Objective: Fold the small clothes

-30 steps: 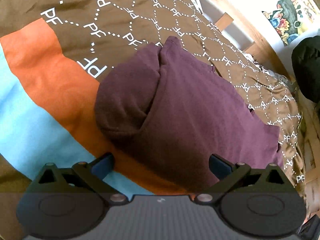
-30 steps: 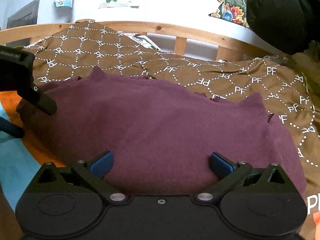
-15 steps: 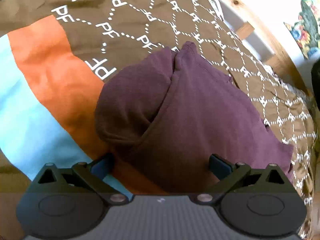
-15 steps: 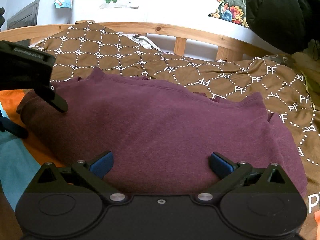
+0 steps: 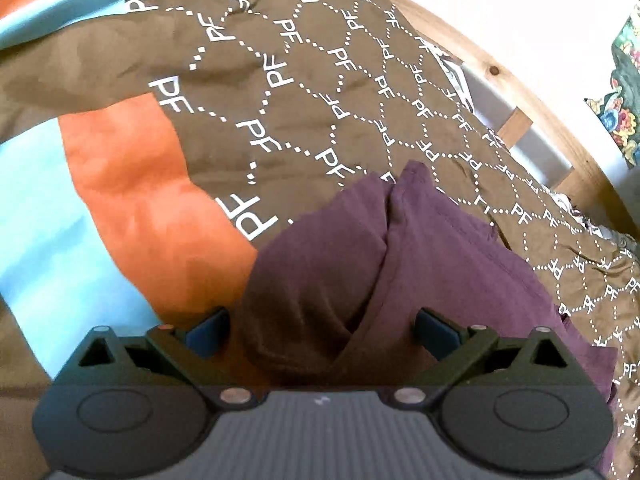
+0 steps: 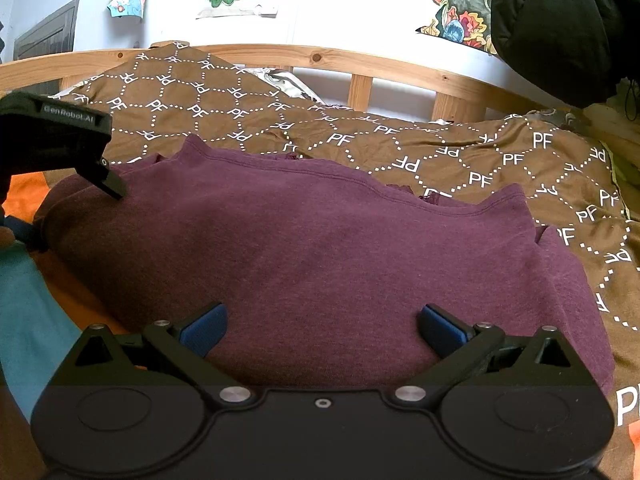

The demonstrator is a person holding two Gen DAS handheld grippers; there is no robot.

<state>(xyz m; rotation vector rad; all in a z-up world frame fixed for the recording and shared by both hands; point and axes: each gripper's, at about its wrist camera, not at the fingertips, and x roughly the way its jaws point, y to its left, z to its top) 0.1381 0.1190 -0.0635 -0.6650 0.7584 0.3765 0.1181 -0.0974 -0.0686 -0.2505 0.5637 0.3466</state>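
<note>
Both the left gripper (image 5: 322, 326) and the right gripper (image 6: 322, 326) hold their fingers spread wide and empty over the near edge of the soft, limp maroon knit sweater (image 6: 320, 248); pinching its hems should work. It lies on the brown patterned bedspread (image 6: 480, 160), the wooden bed rail (image 6: 360, 64) beyond.

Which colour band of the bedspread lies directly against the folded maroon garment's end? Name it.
The orange band: it borders the folded maroon garment. The light blue band lies beyond it, and the brown PF-patterned area sits farther up.
</note>
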